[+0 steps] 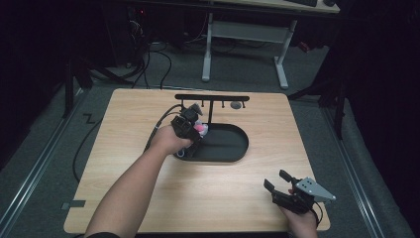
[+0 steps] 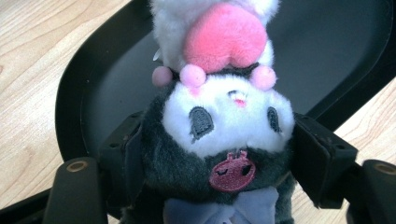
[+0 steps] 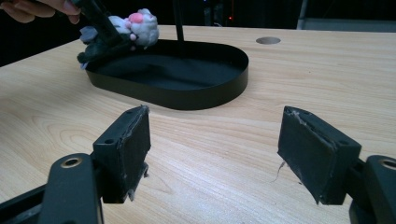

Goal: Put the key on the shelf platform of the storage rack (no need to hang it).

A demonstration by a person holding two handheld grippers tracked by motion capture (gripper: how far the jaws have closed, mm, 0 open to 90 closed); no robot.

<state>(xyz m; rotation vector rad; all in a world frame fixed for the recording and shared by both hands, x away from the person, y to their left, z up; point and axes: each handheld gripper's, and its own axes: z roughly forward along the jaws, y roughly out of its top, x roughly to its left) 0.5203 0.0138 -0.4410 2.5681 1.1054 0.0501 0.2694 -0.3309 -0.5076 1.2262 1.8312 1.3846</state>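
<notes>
A small plush toy (image 2: 224, 116) with a white face, dark hood, pink nose patch and pink pompoms sits clamped between the pads of my left gripper (image 2: 217, 158). In the high view the left gripper (image 1: 190, 124) holds the plush toy (image 1: 200, 128) over the left end of the black oval tray (image 1: 233, 148). From the right gripper view the plush toy (image 3: 133, 28) hangs just above the tray's far left rim (image 3: 187, 100). My right gripper (image 1: 280, 186) rests near the table's front right corner, open with nothing between its pads (image 3: 130, 144).
A black T-shaped stand (image 1: 210, 104) with hooks rises behind the tray. A round hole (image 1: 236, 105) sits in the wooden tabletop near its back edge. Beyond the table a white desk frame (image 1: 247, 44) and cables lie on the grey floor.
</notes>
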